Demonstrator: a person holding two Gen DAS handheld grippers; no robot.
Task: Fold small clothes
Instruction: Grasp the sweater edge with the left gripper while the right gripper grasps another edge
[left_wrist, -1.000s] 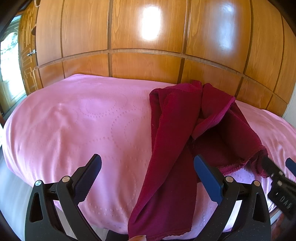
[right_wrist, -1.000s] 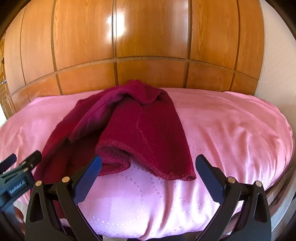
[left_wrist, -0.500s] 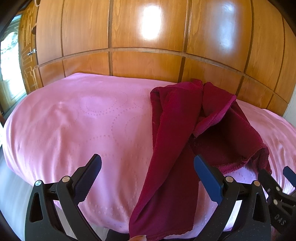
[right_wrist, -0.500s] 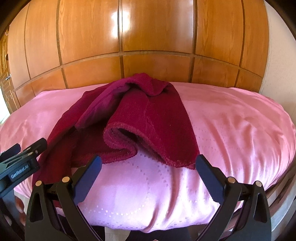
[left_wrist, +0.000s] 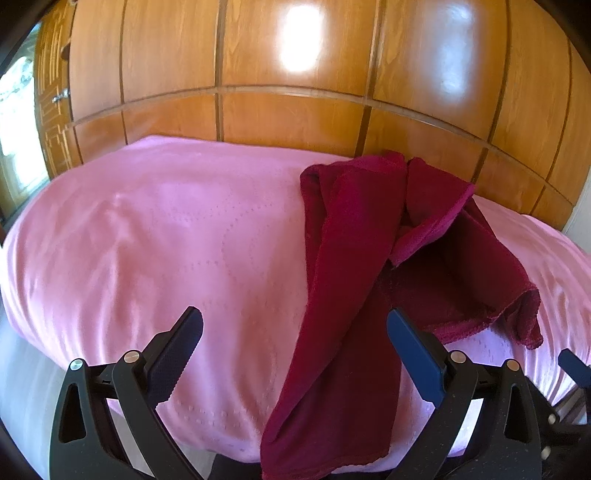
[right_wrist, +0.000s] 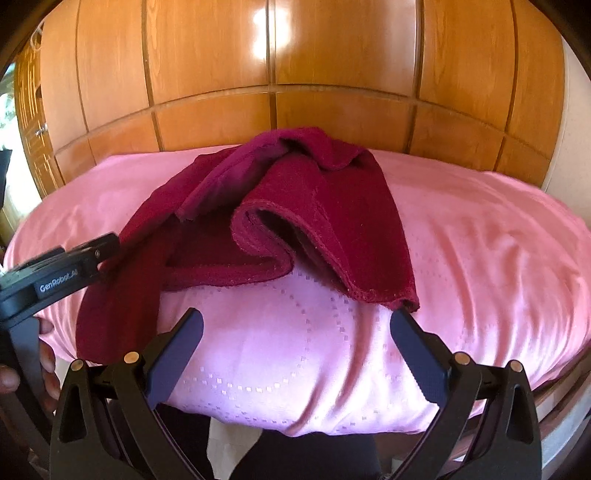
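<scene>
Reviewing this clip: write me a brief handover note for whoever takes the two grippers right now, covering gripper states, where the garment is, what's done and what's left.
Left gripper: open, empty, at the near edge of the bed, with the garment's long hanging strip between its fingers but not clamped.
Right gripper: open, empty, its right fingertip close to the garment's near corner.
Dark red garment: crumpled in a heap on the pink bedspread, one strip draped over the near edge.
Done: nothing folded yet.
Left: grasp the hem corners, spread the garment flat, then fold.
</scene>
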